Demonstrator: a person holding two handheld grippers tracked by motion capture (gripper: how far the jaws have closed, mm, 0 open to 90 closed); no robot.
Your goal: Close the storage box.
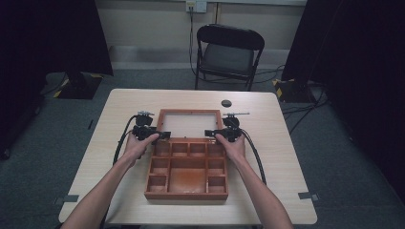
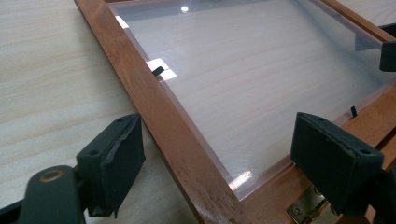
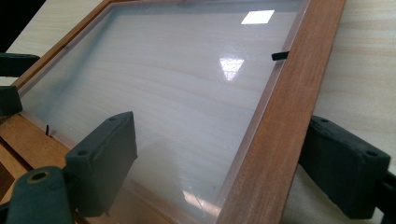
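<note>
A wooden box point(image 1: 186, 194) with several compartments lies on the table, its lid point(image 1: 190, 111) swung flat behind it. The lid is a brown frame point(image 2: 163, 112) around a clear pane point(image 2: 261, 70). My left gripper point(image 1: 164, 135) stands open astride the lid's left rail near the hinge; one pad point(image 2: 119, 163) is outside the rail, the other point(image 2: 331, 161) over the pane's corner. My right gripper point(image 1: 209, 133) stands open astride the right rail point(image 3: 275, 140), with one pad point(image 3: 105, 158) above the pane point(image 3: 163, 88) and the other point(image 3: 343, 170) close beside the rail's outer edge.
A brass hinge point(image 2: 306, 210) joins lid and box. A small black round object point(image 1: 226, 103) lies on the table behind the lid. A black folding chair point(image 1: 229, 52) stands beyond the far edge. Cables trail from both grippers along the forearms.
</note>
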